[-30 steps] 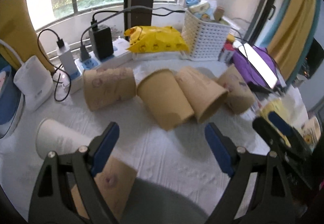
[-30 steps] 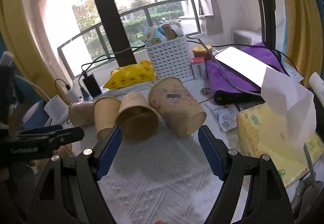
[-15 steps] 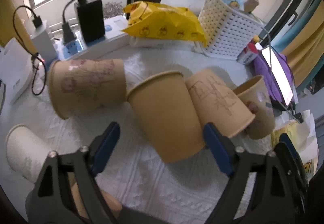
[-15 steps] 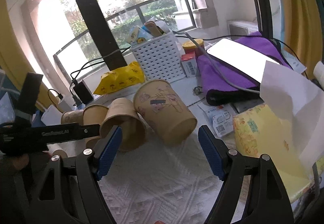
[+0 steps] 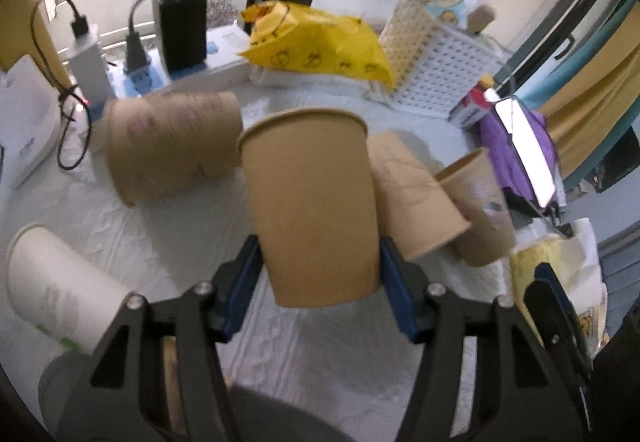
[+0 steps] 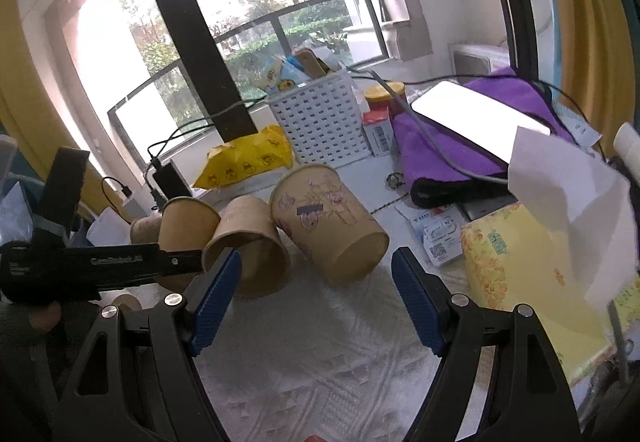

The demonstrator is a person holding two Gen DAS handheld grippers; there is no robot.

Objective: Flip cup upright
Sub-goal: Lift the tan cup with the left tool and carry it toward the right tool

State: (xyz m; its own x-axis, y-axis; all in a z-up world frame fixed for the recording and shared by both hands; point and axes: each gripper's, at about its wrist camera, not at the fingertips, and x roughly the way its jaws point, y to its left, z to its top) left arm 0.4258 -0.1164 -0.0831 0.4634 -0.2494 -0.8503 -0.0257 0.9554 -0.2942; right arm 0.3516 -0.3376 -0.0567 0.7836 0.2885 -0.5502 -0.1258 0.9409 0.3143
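My left gripper [image 5: 318,278] is shut on a plain brown paper cup [image 5: 310,202], its blue pads pressed on both sides near the base; the cup's rim points away from me. The same cup shows in the right wrist view [image 6: 188,220] behind the left gripper's black body. Other brown cups lie on their sides around it: one to the left [image 5: 172,146], two to the right [image 5: 412,198], [image 5: 478,210]. My right gripper [image 6: 316,302] is open and empty, in front of a flower-printed cup [image 6: 328,222] lying on its side.
A white cup [image 5: 52,282] lies at the left. Behind the cups are a power strip with chargers [image 5: 176,42], a yellow bag [image 5: 316,42], a white basket [image 5: 432,70], and a purple cloth with a phone [image 6: 476,126]. A yellow box [image 6: 528,282] sits at the right.
My left gripper moved in and closed on the plain brown cup, which now sits between its pads. The right gripper has drifted slightly and stays open.
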